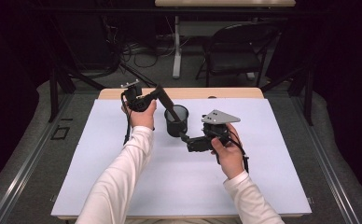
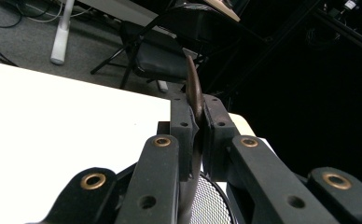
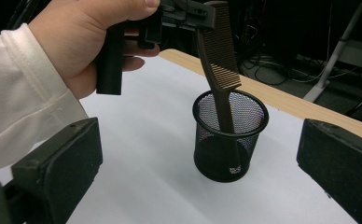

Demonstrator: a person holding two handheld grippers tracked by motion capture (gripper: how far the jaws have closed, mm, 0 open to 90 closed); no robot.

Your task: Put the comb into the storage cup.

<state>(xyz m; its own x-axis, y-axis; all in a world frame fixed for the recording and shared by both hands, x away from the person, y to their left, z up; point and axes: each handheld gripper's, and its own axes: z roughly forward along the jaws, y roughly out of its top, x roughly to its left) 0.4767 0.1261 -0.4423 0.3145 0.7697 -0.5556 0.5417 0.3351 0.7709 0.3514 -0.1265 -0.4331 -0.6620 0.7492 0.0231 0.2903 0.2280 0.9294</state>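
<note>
Gripping a brown comb [image 3: 219,51] near its toothed end, our left gripper [image 1: 159,93] has its jaws clamped tight on it, and the comb tilts with its handle end down inside the black mesh cup [image 3: 229,135], which stands upright on the white table sheet [image 1: 123,163] near the middle. Our right gripper [image 1: 184,136] sits low just beside the cup on the side nearer us, jaws spread wide with nothing between them, the cup framed in the gap in the right gripper view. Behind the table we see a black folding chair [image 1: 235,51].
</note>
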